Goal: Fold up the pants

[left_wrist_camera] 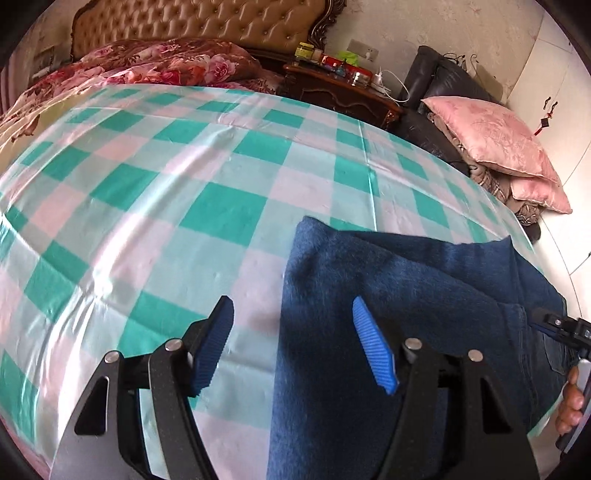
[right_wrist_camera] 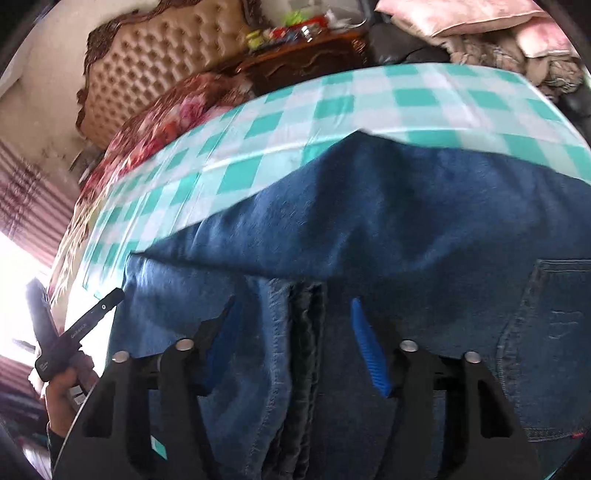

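Pants (left_wrist_camera: 388, 295) folded on checked bedsheet (left_wrist_camera: 147, 184) by tufted headboard (left_wrist_camera: 192, 26), both jaws released.

Pants (left_wrist_camera: 388, 273) on bed (left_wrist_camera: 147, 177), nightstand (left_wrist_camera: 343, 92) behind, pillows (left_wrist_camera: 495, 144) right.

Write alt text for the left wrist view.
The left gripper hangs open, its blue ribbed pads straddling the left edge of folded dark blue denim pants, gripping nothing. The pants lie on a green-and-white checked bed sheet; pink satin pillows sit beyond.
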A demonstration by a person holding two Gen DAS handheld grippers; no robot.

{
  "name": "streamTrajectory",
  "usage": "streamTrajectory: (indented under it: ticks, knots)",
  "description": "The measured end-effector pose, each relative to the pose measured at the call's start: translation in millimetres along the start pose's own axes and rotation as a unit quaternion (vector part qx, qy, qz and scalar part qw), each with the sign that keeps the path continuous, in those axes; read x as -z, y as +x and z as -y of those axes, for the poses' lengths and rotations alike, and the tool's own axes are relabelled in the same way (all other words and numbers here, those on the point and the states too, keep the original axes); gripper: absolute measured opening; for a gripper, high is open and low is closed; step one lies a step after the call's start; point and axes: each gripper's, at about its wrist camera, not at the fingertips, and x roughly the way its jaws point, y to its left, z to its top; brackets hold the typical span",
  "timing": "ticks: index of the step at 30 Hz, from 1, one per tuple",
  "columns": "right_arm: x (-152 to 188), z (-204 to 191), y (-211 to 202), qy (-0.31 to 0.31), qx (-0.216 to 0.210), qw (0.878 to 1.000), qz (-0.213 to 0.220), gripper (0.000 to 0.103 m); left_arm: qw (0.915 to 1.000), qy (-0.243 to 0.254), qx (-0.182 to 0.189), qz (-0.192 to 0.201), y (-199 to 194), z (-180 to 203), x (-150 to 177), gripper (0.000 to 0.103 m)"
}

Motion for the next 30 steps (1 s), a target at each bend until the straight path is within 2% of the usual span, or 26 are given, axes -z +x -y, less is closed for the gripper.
streamTrajectory:
  ticks: [3,4,5,6,8,9,15,17,18,19,20,22,23,25,28,30]
  knots:
    - [0,-10,16,-0.023,0.020,0.999,-0.022,0.049,0.9999,0.003,0.013,-0.001,-6,0,9,0.059]
    - [1,-11,19,-0.024,0.022,0.999,-0.026,0.039,0.9999,0.003,0.016,-0.002,-7,-1,12,0.057]
    - [0,-14,20,-0.037,0.040,0.998,-0.020,0.027,0.9998,0.003,0.020,-0.004,-7,-3,15,0.050]
    - [1,-16,19,-0.044,0.039,0.998,-0.020,0.018,0.9996,0.002,0.028,-0.004,-8,-3,16,0.040]
    - [-3,-19,12,-0.046,0.037,0.998,-0.010,0.014,0.9991,0.003,0.041,-0.001,-13,-3,20,0.027]
    - [-4,-22,9,-0.051,0.037,0.998,-0.005,0.014,0.9992,0.006,0.039,0.002,-16,-2,21,0.024]
    - [0,-21,21,-0.068,0.057,0.996,-0.003,0.014,0.9992,-0.007,0.037,0.008,-22,-4,33,0.025]
    - [2,-21,21,-0.080,0.060,0.995,0.004,0.014,0.9994,-0.008,0.033,0.011,-26,-4,36,0.037]
    - [3,-20,20,-0.080,0.065,0.995,0.004,0.014,0.9993,-0.008,0.033,0.014,-30,-3,39,0.047]
    - [2,-19,20,-0.077,0.070,0.995,0.004,0.014,0.9992,-0.005,0.035,0.018,-33,-3,41,0.051]
    - [3,-18,16,-0.073,0.077,0.994,0.006,0.015,0.9992,-0.001,0.035,0.021,-36,-1,43,0.058]
    - [8,-19,2,-0.074,0.093,0.992,0.028,0.034,0.9990,0.015,0.020,0.037,-48,5,49,0.067]
    - [14,-22,-10,-0.082,0.123,0.988,0.051,0.037,0.9985,0.020,0.023,0.046,-55,6,51,0.071]
    - [22,-23,-22,-0.089,0.143,0.983,0.071,0.061,0.9974,0.017,0.038,0.059,-69,4,57,0.075]
    - [38,-21,-32,-0.097,0.143,0.982,0.076,0.077,0.9972,0.021,0.035,0.062,-81,3,64,0.081]
    - [48,-21,-32,-0.102,0.156,0.980,0.073,0.081,0.9982,0.024,0.031,0.046,-82,5,70,0.085]
